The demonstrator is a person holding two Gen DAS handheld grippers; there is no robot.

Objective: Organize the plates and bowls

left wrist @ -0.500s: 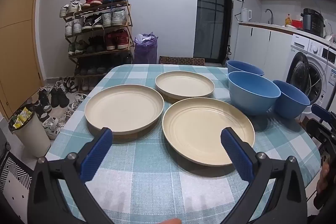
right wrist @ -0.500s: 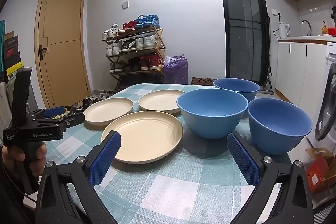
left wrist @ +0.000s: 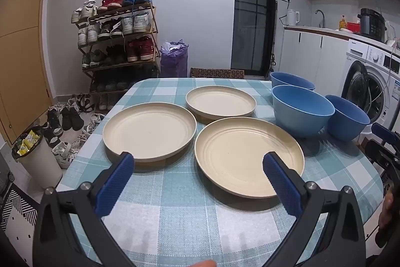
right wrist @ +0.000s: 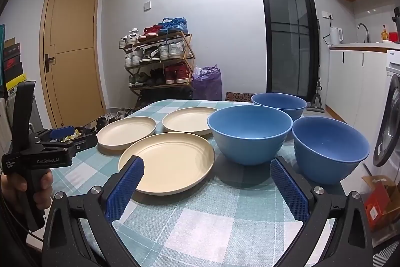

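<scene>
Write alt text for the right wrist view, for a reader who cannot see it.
Three cream plates and three blue bowls sit apart, unstacked, on a checked tablecloth, plates left, bowls right. The right gripper hovers in the foreground, jaws open and empty. At far left a hand holds the left gripper; a shoe rack stands behind.

Three plates [left wrist: 149, 131] left on table [left wrist: 190, 224], three bowls [left wrist: 302, 114] right

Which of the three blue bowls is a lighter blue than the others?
The middle bowl, beside the near plate. The far bowl and the right bowl are darker blue.
</scene>
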